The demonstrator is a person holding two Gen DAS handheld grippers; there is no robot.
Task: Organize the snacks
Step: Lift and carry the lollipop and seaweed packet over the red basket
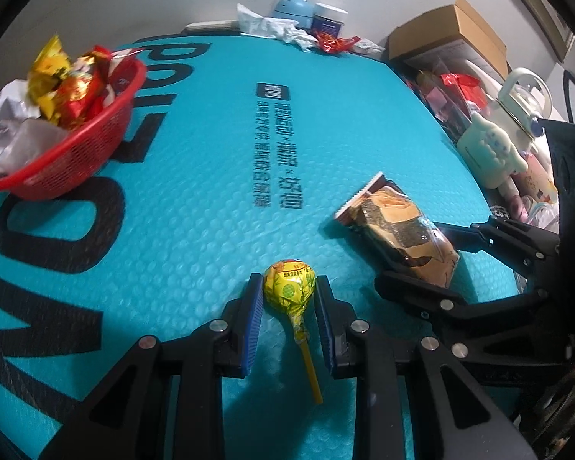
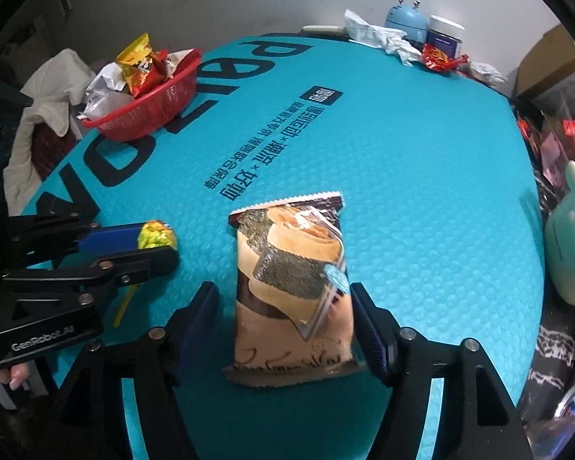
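Clutter along the far and right edges of the table is hard to make out: crumpled white paper, a pale blue round gadget, a dark jar with a white lid, a cardboard box, and a pile of soft toys and packets partly cut off by the frame. A teal mat with a bubbled, dimpled texture and large black lettering covers the table. At the far left sits a red plastic mesh basket, round and shallow, heaped with shiny yellow and red wrapped snacks; its left side is hidden behind crumpled silver wrappers. Near the middle, a lollipop in a glossy yellow wrapper lies flat on the mat, its thin yellow stick pointing toward the camera. The left gripper has its jaws open, blue ribbed pads on either side of the sweet's round head, very close but not clearly pressing it. To the right, a flat brown snack packet with zigzag-cut ends and a picture of seaweed rolls lies on the mat. The right gripper straddles it with jaws spread wide, the right pad at the packet's edge, the left pad apart from it.
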